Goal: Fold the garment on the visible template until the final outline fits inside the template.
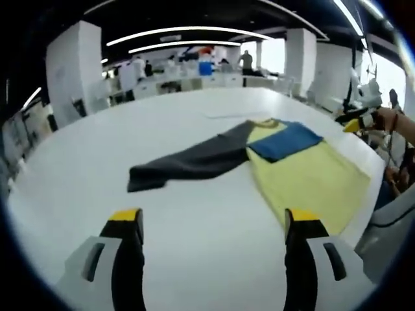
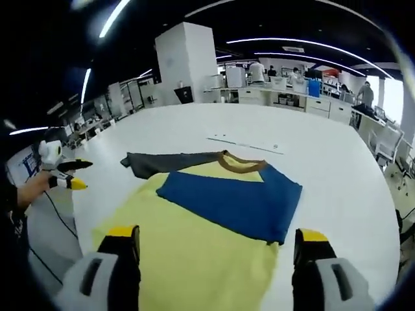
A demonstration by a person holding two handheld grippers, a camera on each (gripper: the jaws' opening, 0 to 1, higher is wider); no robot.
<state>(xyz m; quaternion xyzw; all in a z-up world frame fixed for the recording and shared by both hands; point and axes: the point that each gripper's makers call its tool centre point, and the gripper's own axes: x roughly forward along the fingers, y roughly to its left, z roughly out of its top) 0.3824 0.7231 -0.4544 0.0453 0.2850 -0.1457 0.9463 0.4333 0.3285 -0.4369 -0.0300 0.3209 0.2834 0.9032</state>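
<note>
A long-sleeved shirt lies flat on the white table (image 1: 97, 155). Its yellow body (image 1: 311, 178) (image 2: 194, 253) has the blue sleeve (image 1: 285, 139) (image 2: 240, 197) folded across the chest. The dark grey sleeve (image 1: 188, 162) (image 2: 165, 162) stretches straight out to the side, and a brown collar (image 2: 241, 163) shows at the neck. My left gripper (image 1: 214, 217) hovers open over bare table, short of the grey sleeve. My right gripper (image 2: 218, 234) is open above the yellow hem area, holding nothing. Each gripper also appears in the other's view: right gripper (image 1: 360, 123), left gripper (image 2: 78, 175).
Thin faint marks (image 2: 243, 144) (image 1: 227, 116) lie on the table beyond the collar. A hand (image 2: 32, 184) holds the left gripper off the table's edge. White desks, pillars (image 2: 185, 61) and people stand far behind. A chair (image 2: 389, 142) sits at the table's far side.
</note>
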